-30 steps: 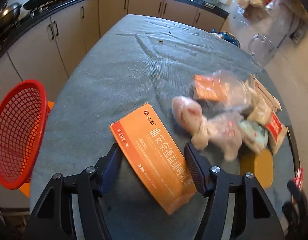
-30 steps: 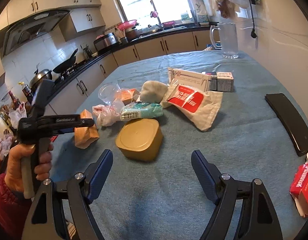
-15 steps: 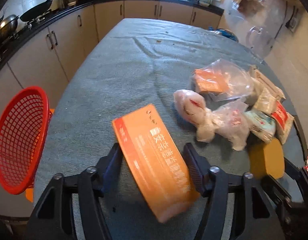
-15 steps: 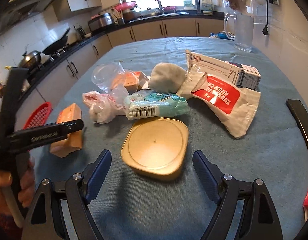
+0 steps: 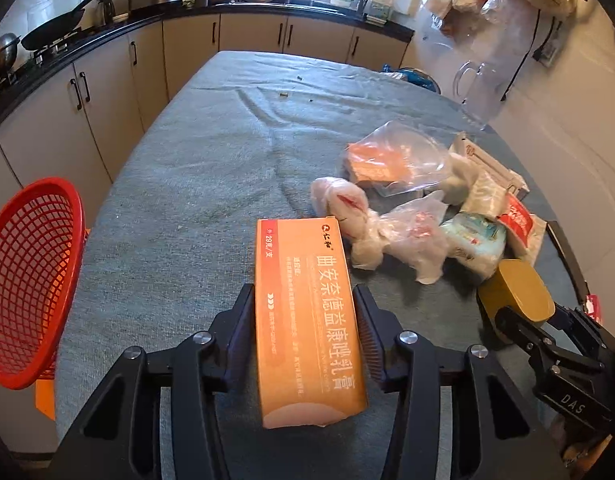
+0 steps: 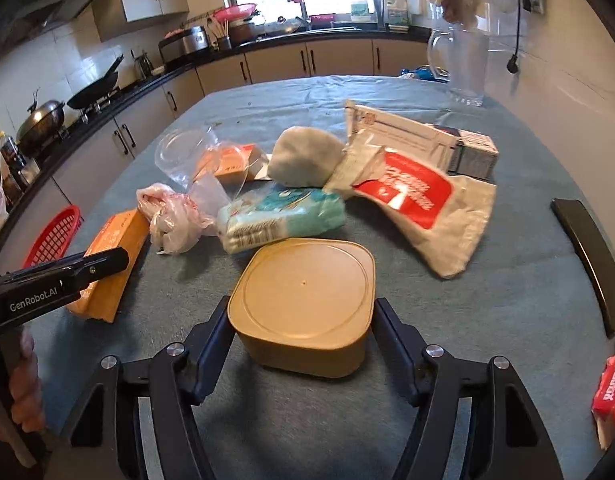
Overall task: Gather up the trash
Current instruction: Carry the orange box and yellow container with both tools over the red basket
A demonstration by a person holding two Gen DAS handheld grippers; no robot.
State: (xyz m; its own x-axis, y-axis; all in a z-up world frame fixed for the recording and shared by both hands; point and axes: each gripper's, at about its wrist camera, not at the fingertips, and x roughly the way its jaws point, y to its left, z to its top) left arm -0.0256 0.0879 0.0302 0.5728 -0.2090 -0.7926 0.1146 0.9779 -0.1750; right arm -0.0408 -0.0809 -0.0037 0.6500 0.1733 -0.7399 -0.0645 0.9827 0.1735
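Observation:
My left gripper [image 5: 305, 312] is shut on a long orange carton [image 5: 307, 316], its fingers pressed on both long sides. The carton also shows in the right wrist view [image 6: 107, 264]. My right gripper [image 6: 301, 316] straddles a tan square container [image 6: 307, 304] with both fingers touching its sides; the container also shows at the right of the left wrist view [image 5: 515, 292]. A red mesh basket [image 5: 23, 280] stands off the table's left edge. A pile of trash lies beyond: crumpled pink-white plastic bags [image 5: 371, 232], a teal wipes pack [image 6: 283, 216], a red-and-white pouch [image 6: 419, 204].
A clear bag with an orange box [image 5: 391, 160] and a white carton [image 6: 399, 132] lie in the pile. A glass pitcher [image 6: 463, 64] stands at the far right. A dark chair back [image 6: 591, 256] rims the right edge. Kitchen counters run behind.
My left gripper has closed on the orange carton and straightened it between the fingers. My right gripper has moved forward around the tan container and narrowed onto its sides.

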